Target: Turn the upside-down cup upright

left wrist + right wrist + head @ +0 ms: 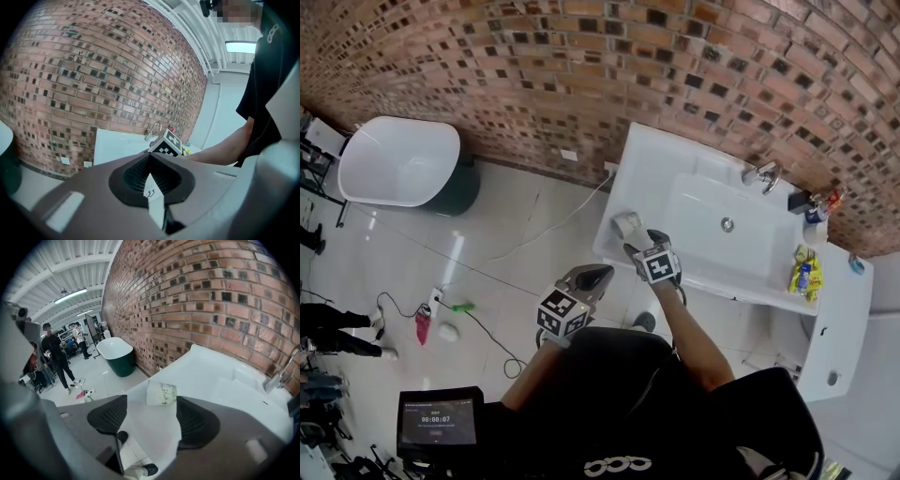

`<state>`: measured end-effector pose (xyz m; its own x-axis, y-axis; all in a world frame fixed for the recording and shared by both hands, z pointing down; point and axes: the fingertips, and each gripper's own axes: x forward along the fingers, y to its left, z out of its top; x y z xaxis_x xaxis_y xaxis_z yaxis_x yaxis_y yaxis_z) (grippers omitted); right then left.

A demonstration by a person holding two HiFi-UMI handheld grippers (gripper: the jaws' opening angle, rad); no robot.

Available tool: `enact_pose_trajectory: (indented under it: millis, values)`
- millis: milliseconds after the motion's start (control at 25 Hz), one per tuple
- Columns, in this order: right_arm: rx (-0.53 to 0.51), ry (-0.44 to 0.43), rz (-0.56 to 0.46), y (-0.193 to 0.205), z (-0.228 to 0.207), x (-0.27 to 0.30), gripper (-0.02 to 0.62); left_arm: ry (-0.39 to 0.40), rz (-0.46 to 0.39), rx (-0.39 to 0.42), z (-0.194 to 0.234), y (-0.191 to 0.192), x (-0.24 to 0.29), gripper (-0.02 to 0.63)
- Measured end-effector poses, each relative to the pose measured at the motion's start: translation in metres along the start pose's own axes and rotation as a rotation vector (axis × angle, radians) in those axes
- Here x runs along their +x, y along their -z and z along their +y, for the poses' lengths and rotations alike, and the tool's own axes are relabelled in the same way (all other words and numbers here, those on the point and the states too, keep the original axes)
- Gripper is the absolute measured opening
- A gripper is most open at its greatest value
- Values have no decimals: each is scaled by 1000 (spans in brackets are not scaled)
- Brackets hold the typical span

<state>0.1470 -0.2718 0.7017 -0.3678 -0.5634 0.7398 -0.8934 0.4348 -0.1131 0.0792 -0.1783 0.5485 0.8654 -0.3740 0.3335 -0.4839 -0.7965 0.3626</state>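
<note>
A small white paper cup with a faint pattern stands on the left end of the white sink counter; it seems to be mouth down. My right gripper hangs just in front of it, open. In the right gripper view the cup shows beyond the gap between the two dark pads, touching neither, and nothing lies between the right gripper's jaws. My left gripper is held lower and to the left, off the counter. Its pads meet, shut on nothing.
The sink basin and a chrome faucet lie right of the cup. Yellow and blue bottles stand at the counter's right end. A white bathtub stands far left by the brick wall. Cables cross the floor. People stand in the distance.
</note>
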Motion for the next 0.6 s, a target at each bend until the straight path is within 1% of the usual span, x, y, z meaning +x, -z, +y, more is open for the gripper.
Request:
enact_pose_trajectory:
  millis: [200, 320, 520, 600]
  values:
    - [16, 30, 26, 1, -9, 20, 338, -25, -4, -15, 10, -2, -4, 15]
    - [42, 34, 54, 6, -12, 29, 353, -37, -3, -22, 15, -1, -7, 15]
    - [43, 36, 80, 7, -13, 42, 383, -56, 3, -41, 22, 2, -10, 15]
    - [44, 53, 88, 8, -20, 47, 397, -63, 4, -48, 25, 2, -12, 15]
